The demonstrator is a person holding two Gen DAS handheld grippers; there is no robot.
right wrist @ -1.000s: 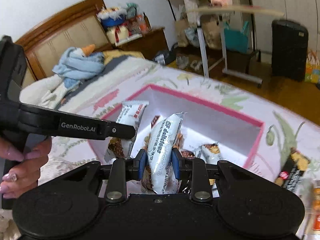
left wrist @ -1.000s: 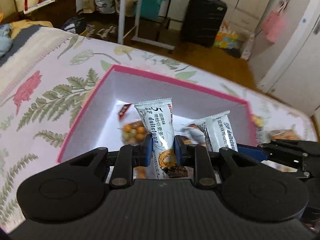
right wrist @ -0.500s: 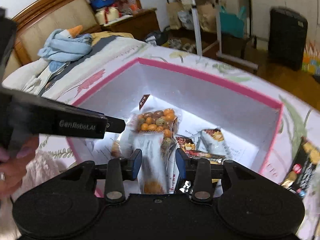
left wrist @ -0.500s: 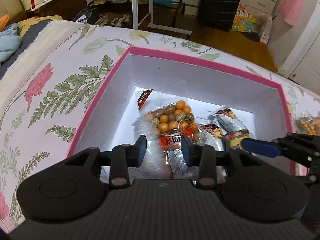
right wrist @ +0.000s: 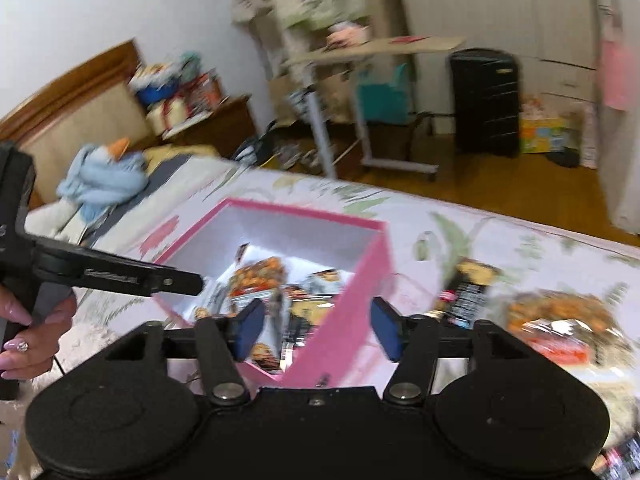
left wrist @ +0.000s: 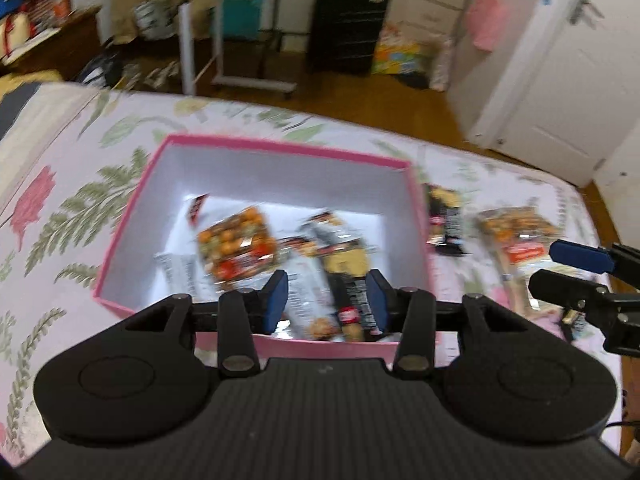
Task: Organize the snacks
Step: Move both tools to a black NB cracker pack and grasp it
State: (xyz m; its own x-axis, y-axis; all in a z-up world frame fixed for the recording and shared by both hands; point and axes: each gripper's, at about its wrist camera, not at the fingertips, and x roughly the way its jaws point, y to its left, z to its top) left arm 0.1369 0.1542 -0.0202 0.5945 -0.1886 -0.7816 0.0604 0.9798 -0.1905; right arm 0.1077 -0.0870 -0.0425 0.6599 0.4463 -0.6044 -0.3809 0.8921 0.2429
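A pink box (left wrist: 276,148) (right wrist: 352,292) with a white inside sits on the flowered bedspread and holds several snack packets, among them an orange nut pack (left wrist: 236,246) (right wrist: 258,272). My left gripper (left wrist: 326,302) hovers above the box's near wall, its jaws opening, with nothing held between them. My right gripper (right wrist: 316,330) hangs over the box's right corner, its jaws opening wide and holding nothing. To the right of the box on the bed lie a black packet (left wrist: 446,220) (right wrist: 466,290) and an orange nut pack (left wrist: 520,234) (right wrist: 560,320). Both views are blurred.
A person's hand (right wrist: 28,332) grips the left gripper's handle. A blue cloth bundle (right wrist: 104,178) lies near the headboard. Beyond the bed's edge stand a rolling table (left wrist: 240,20), a black suitcase (left wrist: 348,26) and a white door (left wrist: 560,80) on a wooden floor.
Both grippers let go of their white snack bars, which dropped into the box. Both then opened, pulled back and rose, and the right one swung to the right.
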